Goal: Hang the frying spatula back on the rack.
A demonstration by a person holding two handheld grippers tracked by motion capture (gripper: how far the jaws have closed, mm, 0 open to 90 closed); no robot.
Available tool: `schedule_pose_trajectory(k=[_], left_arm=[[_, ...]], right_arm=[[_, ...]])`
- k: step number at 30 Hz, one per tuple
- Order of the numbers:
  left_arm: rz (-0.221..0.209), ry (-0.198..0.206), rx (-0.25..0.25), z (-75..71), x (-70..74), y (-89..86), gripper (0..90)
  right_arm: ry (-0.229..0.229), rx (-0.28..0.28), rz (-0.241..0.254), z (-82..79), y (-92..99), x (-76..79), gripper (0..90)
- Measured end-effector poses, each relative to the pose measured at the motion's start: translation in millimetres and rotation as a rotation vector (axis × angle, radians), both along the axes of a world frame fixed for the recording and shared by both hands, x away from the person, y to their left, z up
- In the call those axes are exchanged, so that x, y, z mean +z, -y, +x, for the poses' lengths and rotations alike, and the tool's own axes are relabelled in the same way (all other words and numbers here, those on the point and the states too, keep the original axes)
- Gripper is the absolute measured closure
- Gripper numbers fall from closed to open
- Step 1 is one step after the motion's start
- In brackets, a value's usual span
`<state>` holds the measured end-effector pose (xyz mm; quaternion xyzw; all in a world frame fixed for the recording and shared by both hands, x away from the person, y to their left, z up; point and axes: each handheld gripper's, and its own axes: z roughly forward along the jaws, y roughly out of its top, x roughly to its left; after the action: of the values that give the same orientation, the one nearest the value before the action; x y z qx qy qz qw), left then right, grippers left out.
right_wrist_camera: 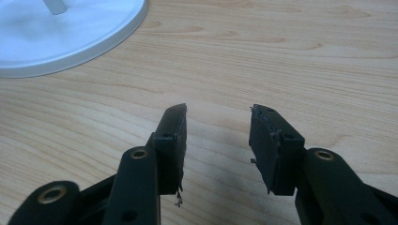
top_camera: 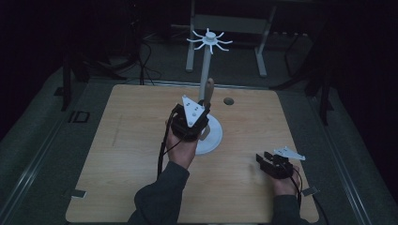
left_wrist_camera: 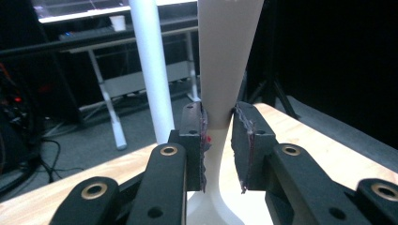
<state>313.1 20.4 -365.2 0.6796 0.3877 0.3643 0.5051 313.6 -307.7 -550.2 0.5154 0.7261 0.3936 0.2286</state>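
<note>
- The left gripper is held upright over the middle of the light wooden table, just beside the white stand with a round base and a tall post.
- In the left gripper view its jaws are closed on the narrow neck of a pale beige wooden utensil handle; the handle widens above the pads and again below them.
- In the high view the top of the utensil shows as a tan rounded end rising above the gripper, next to the post. Its lower end appears to sit near or over the round base; contact there cannot be confirmed.
- The post carries a white crown of radial hooks at its top, well above the held utensil.
- The right gripper rests low over the table near the front right corner, well apart from the stand. In the right gripper view its jaws stand apart with only bare wood grain between them; the gripper holds nothing.
- Step in hand, as judged: the utensil is gripped and held upright beside the stand, most likely for hanging on a hook.
- Next move, as judged: raise the utensil up the post to hook height and align its top end with one hook. Whether the handle has a hanging hole cannot be told.
- Risk, as judged: the grip sits on a tapered neck, so the utensil may slip or pivot between the pads if tilted.
</note>
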Motion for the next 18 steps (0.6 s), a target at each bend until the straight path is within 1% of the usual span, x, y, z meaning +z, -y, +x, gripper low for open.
schedule_pose_trajectory(k=[2, 5, 10, 17, 18], left_arm=[[0.005, 0.011, 0.009, 0.6, 3.1, 1.9, 75.0], [0.001, 0.016, 0.015, 1.7, 7.2, 4.4, 75.0], [0.008, 0.019, 0.032, 3.7, 12.6, 7.2, 75.0], [0.006, 0.021, 0.064, 6.1, 18.2, 10.2, 75.0], [0.006, 0.025, 0.081, 6.3, 20.1, 11.2, 75.0]], right_arm=[[0.001, 0.0, 0.0, 0.0, 0.2, 0.0, 56.6], [0.001, 0.0, 0.0, -0.1, 0.5, 0.2, 56.5], [0.002, 0.0, 0.001, -0.2, 1.0, 0.3, 56.6], [0.001, -0.001, 0.002, -0.3, 0.6, 0.2, 56.5], [0.001, -0.001, 0.001, -0.3, 0.5, 0.2, 56.5]])
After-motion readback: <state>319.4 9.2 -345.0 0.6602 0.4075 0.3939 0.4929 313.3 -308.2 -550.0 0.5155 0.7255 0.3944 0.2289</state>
